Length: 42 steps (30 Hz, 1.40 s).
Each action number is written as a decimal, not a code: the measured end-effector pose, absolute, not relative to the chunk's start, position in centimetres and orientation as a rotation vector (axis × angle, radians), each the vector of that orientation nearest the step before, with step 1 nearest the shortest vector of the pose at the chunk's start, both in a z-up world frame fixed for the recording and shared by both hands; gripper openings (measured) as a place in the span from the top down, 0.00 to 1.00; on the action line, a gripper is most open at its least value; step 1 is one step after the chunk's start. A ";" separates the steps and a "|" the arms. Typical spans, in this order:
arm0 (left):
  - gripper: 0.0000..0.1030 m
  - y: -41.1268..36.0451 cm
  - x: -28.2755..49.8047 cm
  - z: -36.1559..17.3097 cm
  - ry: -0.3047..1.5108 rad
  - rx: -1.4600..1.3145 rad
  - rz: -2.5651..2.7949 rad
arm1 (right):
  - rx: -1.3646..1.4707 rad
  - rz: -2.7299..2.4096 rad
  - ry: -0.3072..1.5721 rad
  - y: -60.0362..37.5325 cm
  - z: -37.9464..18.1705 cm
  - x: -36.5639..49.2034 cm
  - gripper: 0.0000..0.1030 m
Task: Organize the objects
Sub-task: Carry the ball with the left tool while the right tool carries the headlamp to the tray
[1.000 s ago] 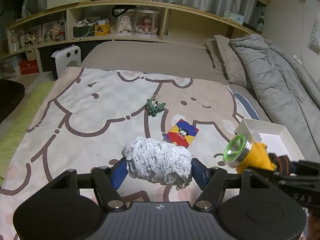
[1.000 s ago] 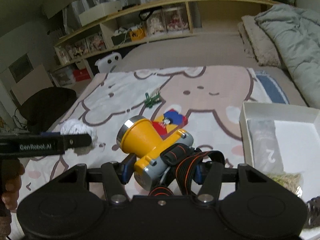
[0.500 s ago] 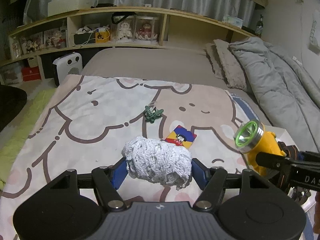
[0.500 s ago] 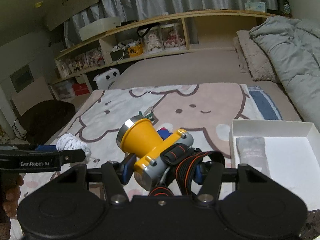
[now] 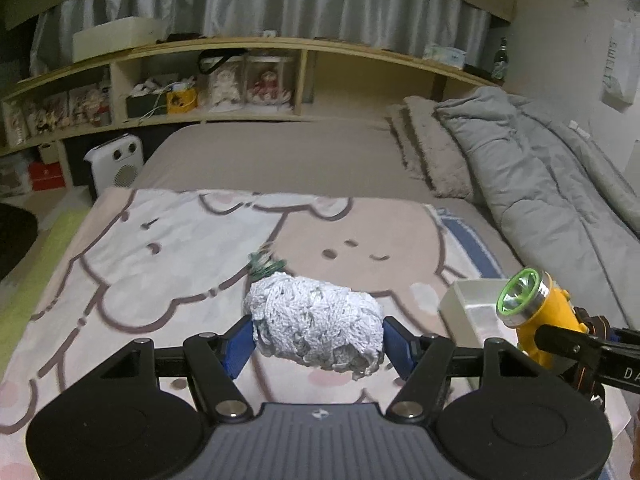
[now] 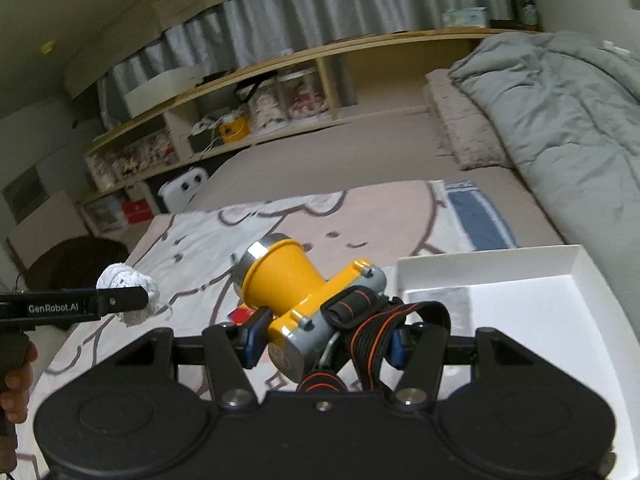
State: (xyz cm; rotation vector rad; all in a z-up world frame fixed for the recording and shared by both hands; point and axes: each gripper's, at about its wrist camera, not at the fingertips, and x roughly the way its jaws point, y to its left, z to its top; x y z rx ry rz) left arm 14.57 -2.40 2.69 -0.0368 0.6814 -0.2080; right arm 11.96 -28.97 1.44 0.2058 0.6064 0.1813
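My left gripper (image 5: 318, 338) is shut on a white knitted yarn ball (image 5: 316, 322), held above the cartoon blanket (image 5: 160, 264). My right gripper (image 6: 322, 338) is shut on a yellow headlamp (image 6: 292, 284) with a black and orange strap (image 6: 376, 332); the headlamp also shows at the right of the left wrist view (image 5: 532, 312). A white open box (image 6: 532, 300) lies on the bed to the right of the headlamp, with a grey packet (image 6: 444, 298) inside. The left gripper and its yarn ball show at the left of the right wrist view (image 6: 128, 294).
A green clip (image 5: 264, 266) lies on the blanket beyond the yarn. A red and blue card pack (image 6: 240, 314) peeks out under the headlamp. A grey duvet (image 5: 540, 184) and pillows (image 5: 432, 152) lie at the right. Wooden shelves (image 5: 240, 92) run along the back. A white heater (image 5: 116, 164) stands beside the bed.
Both grippers have risen and tilted upward with their loads. The headlamp has moved right, over the edge of the white box. The card pack is now hidden behind the yarn in the left view.
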 end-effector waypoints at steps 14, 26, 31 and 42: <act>0.34 -13.1 16.4 3.5 0.660 -0.030 -0.373 | 0.307 -0.006 0.542 -37.6 2.4 12.5 0.44; 0.34 -22.5 17.1 0.7 0.717 0.025 -0.525 | 0.394 -0.169 0.584 -44.9 -0.8 13.2 0.44; 0.34 -25.6 17.4 -1.4 0.754 0.084 -0.595 | 0.441 -0.201 0.624 -46.8 -2.6 13.8 0.44; 0.34 -29.9 18.4 -5.5 0.821 0.215 -0.784 | 0.532 -0.279 0.743 -49.2 -6.5 15.3 0.44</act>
